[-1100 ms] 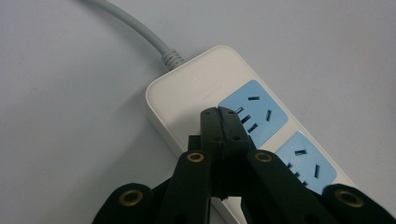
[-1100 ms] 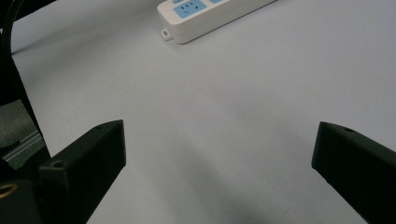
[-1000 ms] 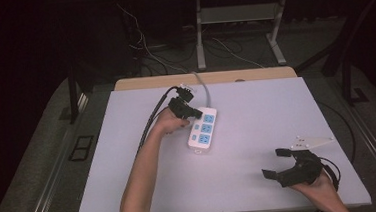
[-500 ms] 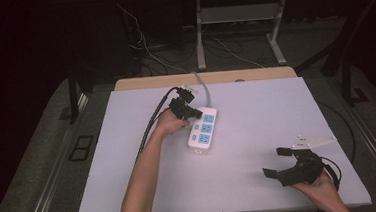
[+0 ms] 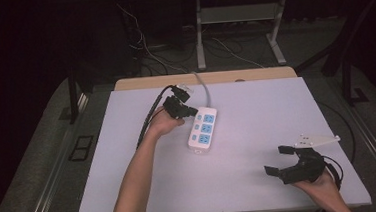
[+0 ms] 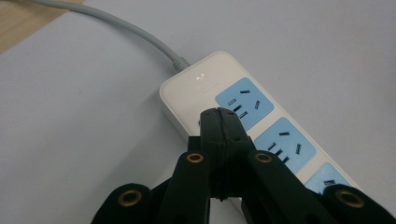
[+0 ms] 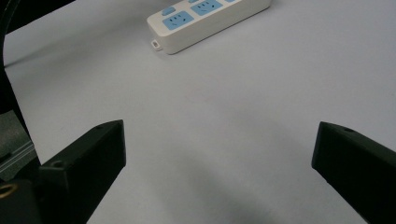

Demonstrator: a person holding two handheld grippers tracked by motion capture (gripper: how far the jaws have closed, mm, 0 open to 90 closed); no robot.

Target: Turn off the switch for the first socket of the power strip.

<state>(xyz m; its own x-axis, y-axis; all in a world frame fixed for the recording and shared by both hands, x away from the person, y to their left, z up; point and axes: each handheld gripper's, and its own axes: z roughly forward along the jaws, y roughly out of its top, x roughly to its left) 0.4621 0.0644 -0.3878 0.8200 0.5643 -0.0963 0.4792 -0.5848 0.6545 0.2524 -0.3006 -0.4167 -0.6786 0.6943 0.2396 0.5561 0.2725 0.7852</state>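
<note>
A white power strip [image 5: 203,129] with blue sockets lies near the middle of the table, its grey cord [image 5: 201,87] running off the far edge. My left gripper [image 5: 192,111] is shut, and its tip rests against the strip's cord end by the first socket. In the left gripper view the closed jaws meet at the left gripper [image 6: 219,113] tip, over the white power strip [image 6: 210,88]. My right gripper [image 5: 280,160] stands open near the front right of the table, nothing between its jaws. The right gripper view shows the power strip [image 7: 205,21] far ahead.
The white table top [image 5: 256,111] is bounded by a wooden strip [image 5: 204,78] at the far edge. Black cables [image 5: 149,119] trail from the left gripper over the table. Table legs and loose cables lie on the dark floor behind.
</note>
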